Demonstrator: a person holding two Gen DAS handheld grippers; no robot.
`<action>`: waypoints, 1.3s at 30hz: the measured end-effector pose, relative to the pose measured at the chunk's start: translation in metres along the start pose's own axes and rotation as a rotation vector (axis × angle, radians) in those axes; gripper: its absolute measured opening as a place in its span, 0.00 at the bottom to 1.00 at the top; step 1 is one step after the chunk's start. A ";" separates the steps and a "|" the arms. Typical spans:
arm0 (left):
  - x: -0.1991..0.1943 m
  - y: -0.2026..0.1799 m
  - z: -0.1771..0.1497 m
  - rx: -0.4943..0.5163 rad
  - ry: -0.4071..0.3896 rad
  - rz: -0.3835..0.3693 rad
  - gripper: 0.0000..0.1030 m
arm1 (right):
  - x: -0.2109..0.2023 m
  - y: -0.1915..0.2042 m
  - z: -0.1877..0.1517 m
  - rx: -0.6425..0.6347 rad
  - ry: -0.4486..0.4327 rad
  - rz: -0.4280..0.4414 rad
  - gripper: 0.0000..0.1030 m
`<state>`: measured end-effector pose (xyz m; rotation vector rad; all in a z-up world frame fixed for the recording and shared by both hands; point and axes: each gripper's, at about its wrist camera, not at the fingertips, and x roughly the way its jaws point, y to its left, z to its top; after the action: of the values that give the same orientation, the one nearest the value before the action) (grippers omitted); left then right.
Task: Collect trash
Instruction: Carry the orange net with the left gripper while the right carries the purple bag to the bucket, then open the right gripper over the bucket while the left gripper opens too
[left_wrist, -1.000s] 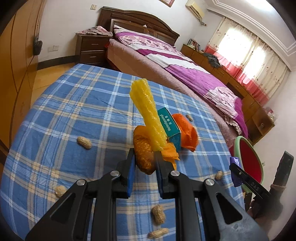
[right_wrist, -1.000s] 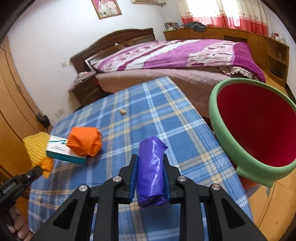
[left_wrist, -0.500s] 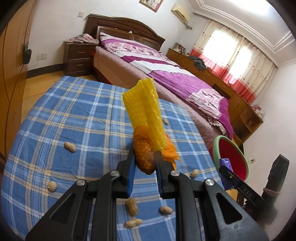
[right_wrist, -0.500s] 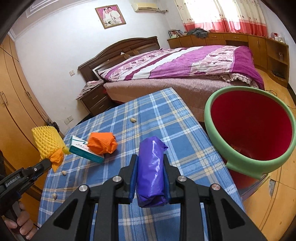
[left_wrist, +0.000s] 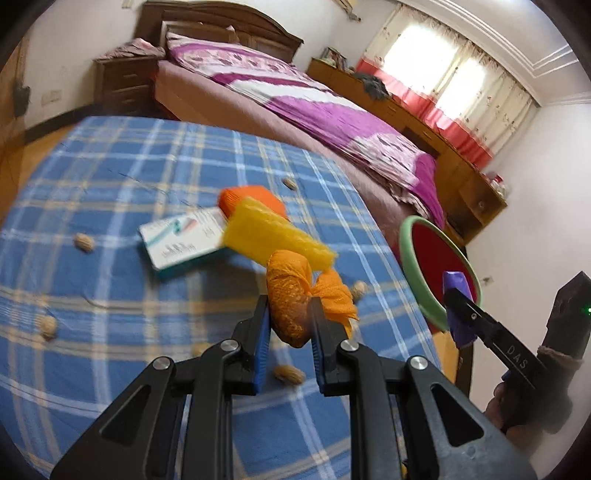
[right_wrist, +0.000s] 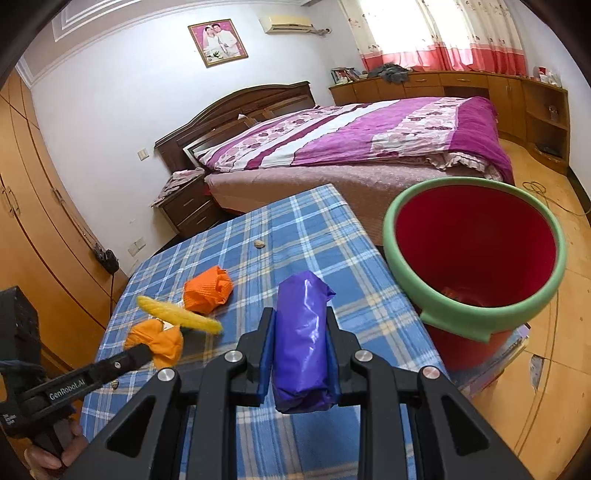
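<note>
Right tongs (right_wrist: 300, 345) pinching purple bag (right_wrist: 303, 339), nearer the bucket (right_wrist: 476, 328) off counter's right edge; left tongs (left_wrist: 289, 325) pinching orange netting (left_wrist: 290, 302).

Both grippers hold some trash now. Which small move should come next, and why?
Probably carry the right gripper onward to above the red bucket mouth before opening its jaws. Its jaws are shut on the purple plastic bag, which hangs above the checked tablecloth, short of the green rim. The left gripper, shut on the orange and yellow foam net, is farther from the bucket and can follow.
</note>
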<state>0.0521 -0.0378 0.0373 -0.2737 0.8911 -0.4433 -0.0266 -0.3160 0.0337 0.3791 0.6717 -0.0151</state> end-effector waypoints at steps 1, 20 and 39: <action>0.000 -0.003 -0.001 0.008 0.001 -0.005 0.19 | -0.002 -0.003 0.000 0.003 -0.003 -0.003 0.26; 0.023 -0.078 0.009 0.167 0.012 -0.047 0.19 | -0.025 -0.056 0.003 0.091 -0.035 -0.079 0.26; 0.115 -0.187 0.032 0.346 0.082 -0.126 0.19 | -0.006 -0.146 0.043 0.169 -0.027 -0.185 0.29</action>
<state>0.0920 -0.2557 0.0540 0.0059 0.8633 -0.7196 -0.0248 -0.4676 0.0184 0.4772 0.6790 -0.2538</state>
